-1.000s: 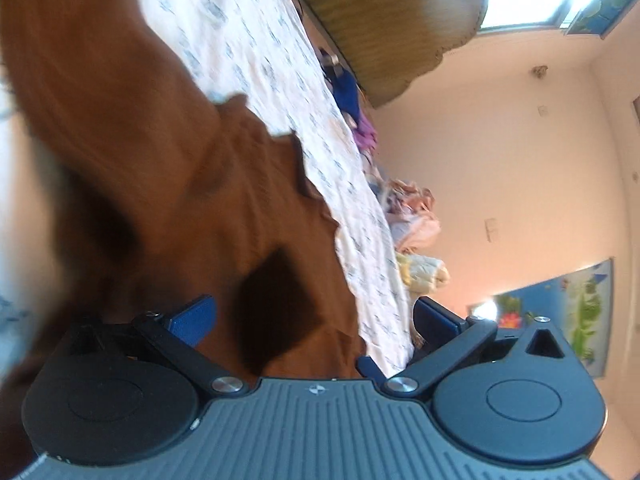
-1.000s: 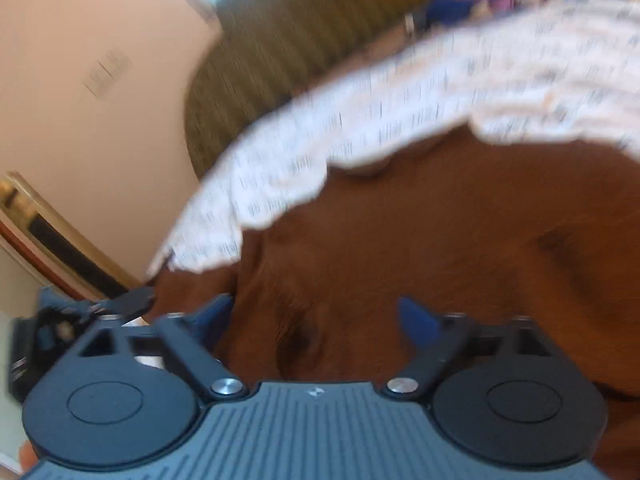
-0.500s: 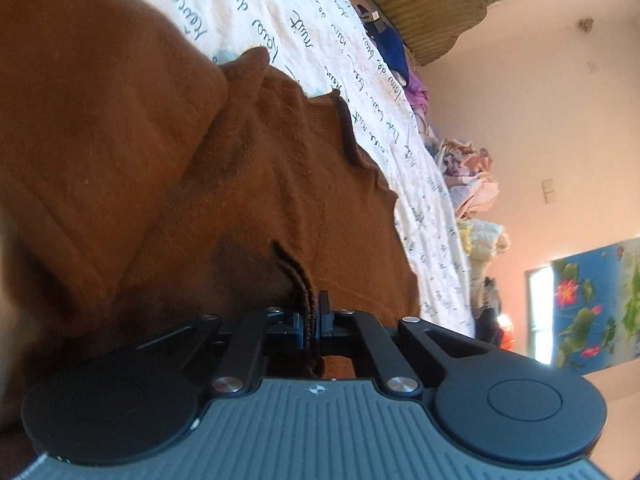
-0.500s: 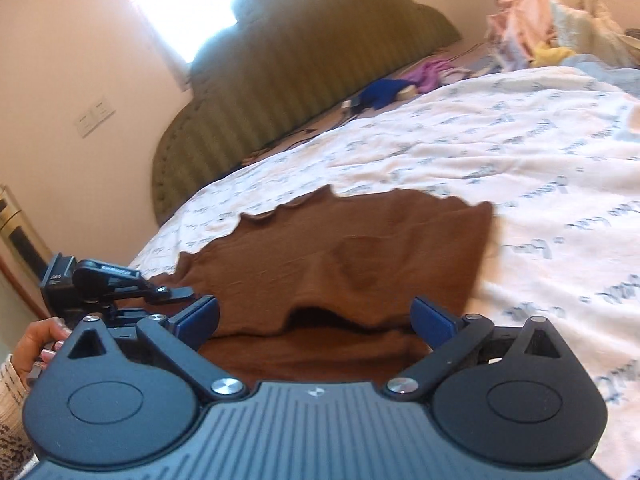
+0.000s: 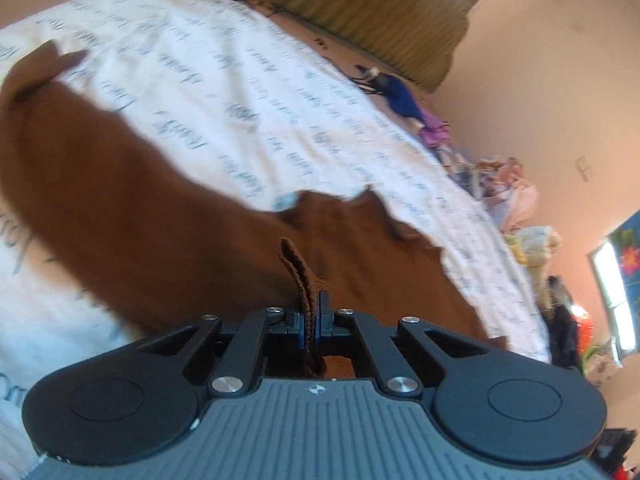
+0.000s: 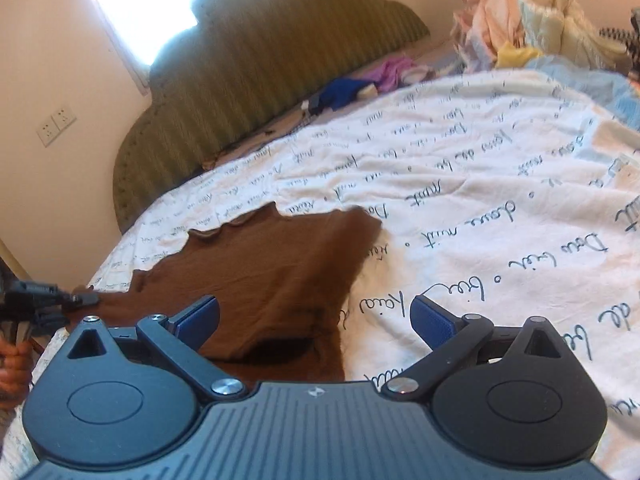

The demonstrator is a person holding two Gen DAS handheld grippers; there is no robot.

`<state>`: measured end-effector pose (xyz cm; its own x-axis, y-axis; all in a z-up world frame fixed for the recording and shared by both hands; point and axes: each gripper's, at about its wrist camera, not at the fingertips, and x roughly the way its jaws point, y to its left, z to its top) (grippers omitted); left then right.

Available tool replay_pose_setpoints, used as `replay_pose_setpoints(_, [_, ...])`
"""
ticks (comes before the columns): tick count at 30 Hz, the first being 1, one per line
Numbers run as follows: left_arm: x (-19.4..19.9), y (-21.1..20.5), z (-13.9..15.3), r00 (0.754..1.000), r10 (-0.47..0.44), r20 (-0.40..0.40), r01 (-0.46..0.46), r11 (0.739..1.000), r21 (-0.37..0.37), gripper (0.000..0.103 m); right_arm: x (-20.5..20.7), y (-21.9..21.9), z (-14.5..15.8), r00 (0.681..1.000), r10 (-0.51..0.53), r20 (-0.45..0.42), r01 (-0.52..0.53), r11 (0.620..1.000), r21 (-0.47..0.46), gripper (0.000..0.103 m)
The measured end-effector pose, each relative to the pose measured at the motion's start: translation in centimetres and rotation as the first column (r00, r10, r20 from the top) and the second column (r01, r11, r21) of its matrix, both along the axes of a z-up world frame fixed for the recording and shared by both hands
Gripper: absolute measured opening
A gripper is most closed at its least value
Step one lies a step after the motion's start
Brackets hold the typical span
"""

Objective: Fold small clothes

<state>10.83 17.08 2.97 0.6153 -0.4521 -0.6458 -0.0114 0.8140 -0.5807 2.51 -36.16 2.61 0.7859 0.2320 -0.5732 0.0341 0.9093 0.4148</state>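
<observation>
A small brown garment (image 5: 152,248) lies spread on the white bedsheet with script lettering (image 5: 248,100). My left gripper (image 5: 309,322) is shut on a pinched fold of the brown cloth, which sticks up between its blue pads. In the right wrist view the same brown garment (image 6: 272,280) lies flat with a wavy far hem. My right gripper (image 6: 315,318) hovers open over its near right edge, nothing between its fingers. The left gripper (image 6: 80,300) shows at the garment's left corner, held by a hand (image 6: 12,364).
A green padded headboard (image 6: 256,80) stands behind the bed. Blue (image 6: 340,94) and purple (image 6: 390,70) clothes lie near it, and a pile of pastel laundry (image 6: 532,24) sits at the far right. A wall socket (image 6: 54,124) is on the left wall.
My left gripper closed on a fold of the brown garment and rolled, pulling it sideways. The right gripper drew back and moved right, still open, so the garment now lies mostly left of it.
</observation>
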Motion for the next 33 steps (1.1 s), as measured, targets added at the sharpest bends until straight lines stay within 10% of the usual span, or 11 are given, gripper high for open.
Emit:
replay_pose_setpoints(10, [-0.6,0.8,1.6,0.99,0.047,0.132,-0.065,0.989,0.135,0.003,5.9,1.0,-0.6,0.998,-0.041,-0.056,0.04,0.999,-0.029,0.097])
replay_pose_setpoints(13, [-0.4,1.1,2.7,0.983,0.068,0.17,-0.102,0.974,0.2,0.003,8.0,1.7,-1.4,0.988,-0.082,-0.134,0.067,0.991,-0.112,0.031])
replay_pose_setpoints(14, [-0.3,1.3,2.8,0.984,0.067,0.165,-0.098,0.978,0.184,0.003,8.8,1.6,-2.0,0.979,-0.098,-0.178,0.079,0.991,-0.111,0.024])
replay_pose_setpoints(18, [-0.6,1.4,2.6,0.989,0.02,0.145,-0.035,0.995,0.098,0.008,9.7,0.1,-4.0,0.967,-0.104,-0.231,0.112,0.994,0.019,0.024])
replay_pose_setpoints(22, [-1.0,0.1,1.8,0.993,-0.031,0.117,0.023,0.997,0.068,0.053,9.1,-0.2,-4.6,0.97,-0.101,-0.221,0.123,0.989,0.086,0.033])
replay_pose_setpoints(29, [-1.3,1.1,1.5,0.996,-0.028,0.09,0.036,0.996,-0.085,0.063,8.5,-0.7,-4.4,0.975,-0.071,-0.211,0.099,0.987,0.124,0.067])
replay_pose_setpoints(33, [-0.8,-1.1,1.8,0.995,-0.063,0.076,0.069,0.995,-0.072,0.062,9.1,0.0,-5.1,0.982,-0.042,-0.185,0.072,0.984,0.162,0.057])
